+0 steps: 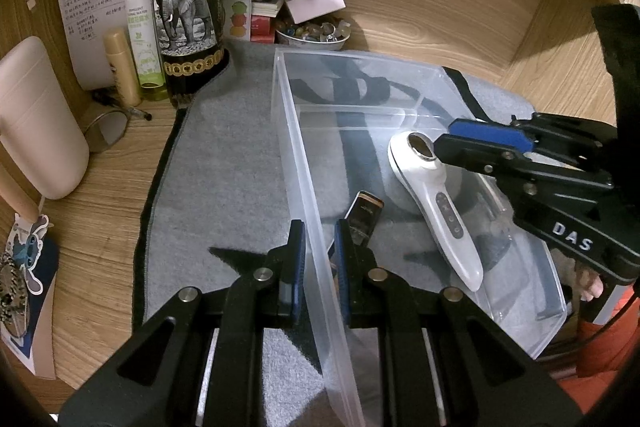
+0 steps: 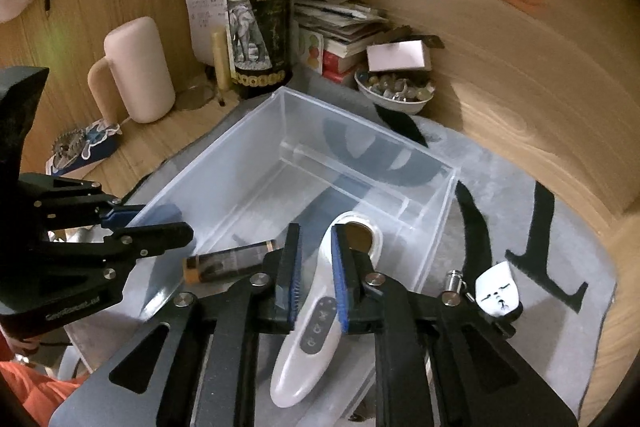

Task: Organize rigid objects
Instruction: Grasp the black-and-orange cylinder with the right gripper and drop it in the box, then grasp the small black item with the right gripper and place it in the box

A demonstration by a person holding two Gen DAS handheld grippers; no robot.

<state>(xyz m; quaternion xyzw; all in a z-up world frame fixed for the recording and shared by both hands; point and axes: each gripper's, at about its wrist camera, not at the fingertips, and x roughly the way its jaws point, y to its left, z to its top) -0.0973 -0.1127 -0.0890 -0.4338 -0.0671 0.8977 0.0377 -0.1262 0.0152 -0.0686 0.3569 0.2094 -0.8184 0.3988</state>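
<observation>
Black linkage arms with round silver rivets fill the foreground of both wrist views. Blue ribbed pads on the left gripper (image 1: pixel 318 255) pinch the thin wall of the clear plastic bin (image 1: pixel 400 67), which sits on a grey felt mat (image 1: pixel 224 163) printed with black shapes. Inside the bin lie a white handheld device (image 1: pixel 436 203), smooth and glossy with a round metal head and a grey button strip, and a small dark rectangular case with gold ends (image 1: pixel 363 217). Pads of the right gripper (image 2: pixel 316 267) flank the device's neck, nearly together; I cannot tell whether they press it. "DAS" reads in white on that gripper's body. Behind stands a dark wine bottle (image 1: pixel 188 7) with an elephant label.
</observation>
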